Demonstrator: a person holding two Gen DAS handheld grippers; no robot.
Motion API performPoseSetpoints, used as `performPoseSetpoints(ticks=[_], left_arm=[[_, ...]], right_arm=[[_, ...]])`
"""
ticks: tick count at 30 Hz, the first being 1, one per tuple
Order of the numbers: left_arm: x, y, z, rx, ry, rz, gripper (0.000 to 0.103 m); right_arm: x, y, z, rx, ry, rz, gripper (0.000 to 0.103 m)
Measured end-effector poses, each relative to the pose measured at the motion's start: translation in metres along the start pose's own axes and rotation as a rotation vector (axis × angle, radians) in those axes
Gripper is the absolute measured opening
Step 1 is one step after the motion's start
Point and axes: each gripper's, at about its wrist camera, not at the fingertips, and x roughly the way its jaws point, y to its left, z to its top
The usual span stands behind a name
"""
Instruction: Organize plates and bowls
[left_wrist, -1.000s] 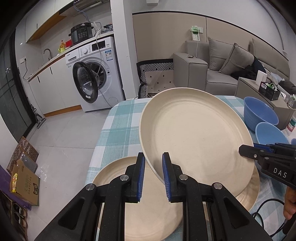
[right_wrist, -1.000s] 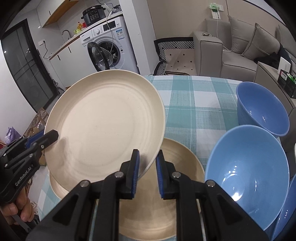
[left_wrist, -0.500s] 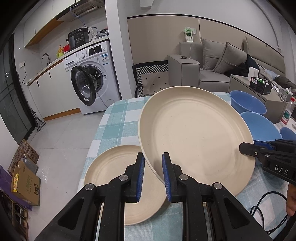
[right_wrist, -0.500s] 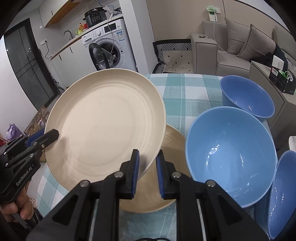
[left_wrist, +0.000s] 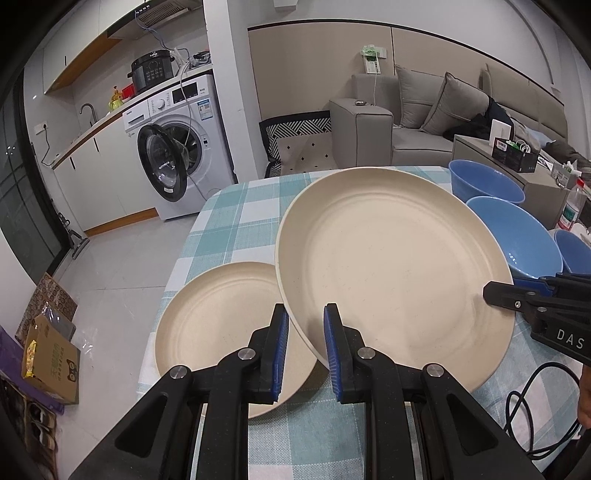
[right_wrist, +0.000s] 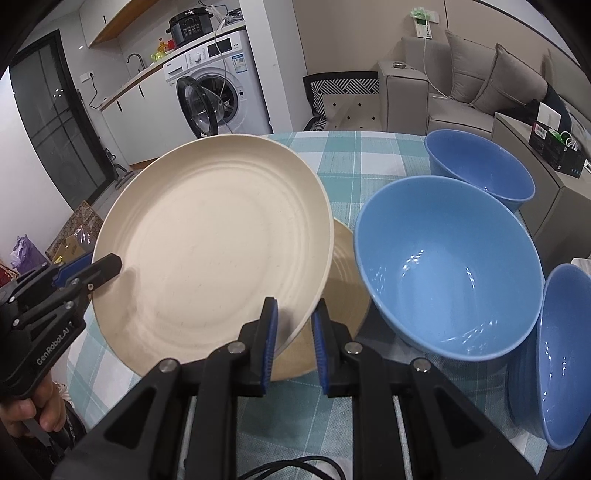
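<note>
1. From the left wrist camera I see my left gripper (left_wrist: 306, 341) clamped on the near rim of a large cream plate (left_wrist: 395, 273), its blue-padded fingers (left_wrist: 280, 347) one on each face of the rim
2. The held plate is lifted clear of the table and tilted, its hollow side facing up
3. My right gripper (right_wrist: 293, 341) is closed on the opposite rim of the same plate (right_wrist: 210, 254); in the left view it shows as a black arm (left_wrist: 539, 306) touching the plate's right edge
4. In the right view, the left gripper (right_wrist: 88, 273) meets the plate's left edge, with a person's hand (right_wrist: 33, 417) wrapped around its handle
5. A second cream plate (left_wrist: 221, 321) lies flat on the checked teal and white tablecloth (left_wrist: 229, 218), below and partly under the raised plate
6. Three blue bowls stand to the right of the plates: a big one (right_wrist: 447, 269) nearest the raised plate, another (right_wrist: 480, 166) farther back, and a third (right_wrist: 565, 354) tipped on its side at the right edge, just beside the big one
7. A black cable (left_wrist: 532, 406) trails over the cloth near the right side
8. Beyond the table are a washing machine (left_wrist: 173, 147) with its door open and a grey sofa (left_wrist: 424, 122)
</note>
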Motion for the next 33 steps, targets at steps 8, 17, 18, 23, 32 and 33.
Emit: performPoseSetpoints(ticks=[8, 17, 18, 23, 32, 33], left_arm=[[0.019, -0.002, -0.007, 0.012, 0.041, -0.001, 0.019], [0.047, -0.009, -0.010, 0.033, 0.086, 0.011, 0.019], [0.050, -0.010, -0.010, 0.035, 0.090, 0.010, 0.019], [0.064, -0.013, -0.008, 0.037, 0.107, 0.003, 0.019], [0.082, -0.022, -0.007, 0.065, 0.127, 0.018, 0.019], [0.084, -0.023, -0.006, 0.071, 0.130, 0.020, 0.019]], right_arm=[[0.009, -0.002, -0.008, 0.002, 0.030, -0.012, 0.019], [0.025, -0.002, -0.010, -0.009, 0.063, -0.052, 0.019], [0.026, -0.003, -0.010, -0.009, 0.067, -0.058, 0.020], [0.032, -0.006, -0.009, -0.006, 0.081, -0.073, 0.021], [0.043, -0.007, -0.009, -0.015, 0.099, -0.115, 0.022], [0.044, -0.007, -0.009, -0.013, 0.102, -0.120, 0.022]])
